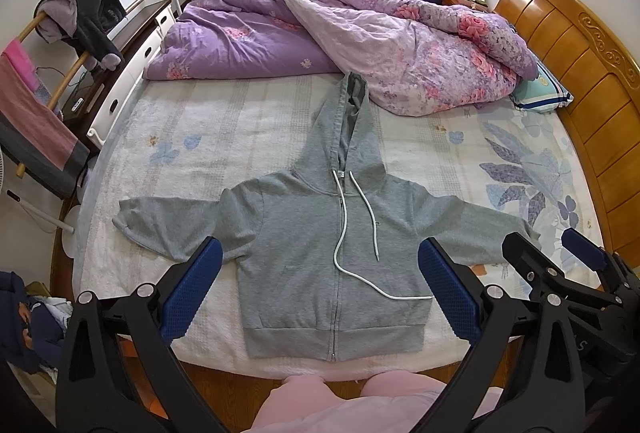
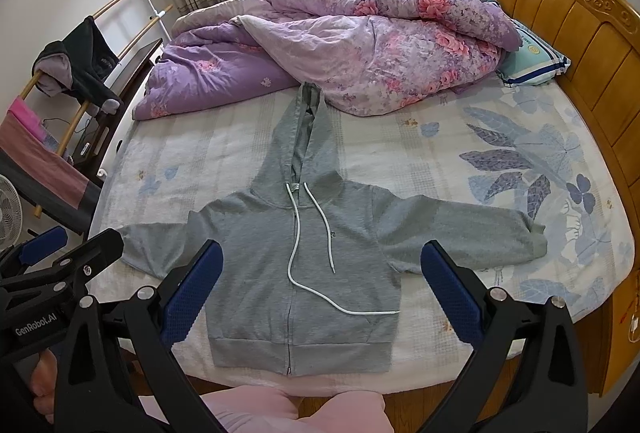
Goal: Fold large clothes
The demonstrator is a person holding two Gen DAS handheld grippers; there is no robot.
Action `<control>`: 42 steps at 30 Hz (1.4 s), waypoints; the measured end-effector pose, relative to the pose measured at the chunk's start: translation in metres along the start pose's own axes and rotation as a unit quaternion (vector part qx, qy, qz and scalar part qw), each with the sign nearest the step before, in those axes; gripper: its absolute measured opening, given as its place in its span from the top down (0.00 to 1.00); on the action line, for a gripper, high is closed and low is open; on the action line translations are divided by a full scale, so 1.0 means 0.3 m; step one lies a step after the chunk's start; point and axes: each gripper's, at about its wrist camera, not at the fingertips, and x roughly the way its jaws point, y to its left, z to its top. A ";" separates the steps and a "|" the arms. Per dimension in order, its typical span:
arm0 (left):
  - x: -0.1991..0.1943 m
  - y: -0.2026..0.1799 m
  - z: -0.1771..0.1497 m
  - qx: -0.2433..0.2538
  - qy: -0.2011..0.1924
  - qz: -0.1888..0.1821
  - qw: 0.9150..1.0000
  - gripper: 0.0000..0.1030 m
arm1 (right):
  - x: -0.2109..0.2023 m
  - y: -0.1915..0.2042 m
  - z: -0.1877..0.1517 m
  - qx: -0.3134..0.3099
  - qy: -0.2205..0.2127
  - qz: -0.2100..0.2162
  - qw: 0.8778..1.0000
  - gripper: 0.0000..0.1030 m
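The grey hoodie (image 1: 332,253) lies face-up near the bed's (image 1: 200,137) front edge, zipped, sleeves spread sideways, hood towards the bunched quilt (image 1: 360,33), a layout that suits folding inward. Above it, the left hand-held gripper (image 1: 320,289) and right hand-held gripper (image 2: 320,289) hang released, empty, presumably ready to take the sleeves.
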 end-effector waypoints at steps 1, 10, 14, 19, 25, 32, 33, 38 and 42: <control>0.000 -0.001 0.000 0.000 0.000 0.000 1.000 0.05 | 0.000 0.001 0.000 0.000 0.000 0.000 1.000 0.07; 0.001 -0.003 0.000 0.001 0.001 0.000 1.000 0.05 | 0.002 0.005 0.001 0.001 0.001 -0.001 1.000 0.07; 0.002 -0.003 -0.001 0.000 0.002 0.000 1.000 0.05 | 0.007 0.007 -0.003 -0.001 0.003 -0.001 1.000 0.07; 0.024 -0.003 -0.017 0.001 0.003 -0.003 1.000 0.05 | 0.012 0.010 -0.006 -0.002 0.005 -0.001 1.000 0.07; 0.045 -0.018 -0.044 0.000 0.006 -0.003 1.000 0.05 | 0.016 0.005 -0.013 -0.002 0.008 0.001 1.000 0.07; 0.054 -0.026 -0.064 -0.002 0.011 -0.005 1.000 0.05 | 0.018 -0.001 -0.014 -0.001 0.012 0.002 1.000 0.07; 0.055 -0.024 -0.065 -0.002 0.012 -0.006 1.000 0.05 | 0.019 -0.003 -0.011 0.000 0.012 0.002 1.000 0.07; 0.055 -0.020 -0.058 -0.003 0.013 -0.006 1.000 0.05 | 0.019 -0.003 -0.013 0.001 0.015 0.003 1.000 0.07; 0.056 -0.021 -0.057 -0.004 0.014 -0.007 1.000 0.05 | 0.020 -0.005 -0.019 0.003 0.017 0.004 1.000 0.07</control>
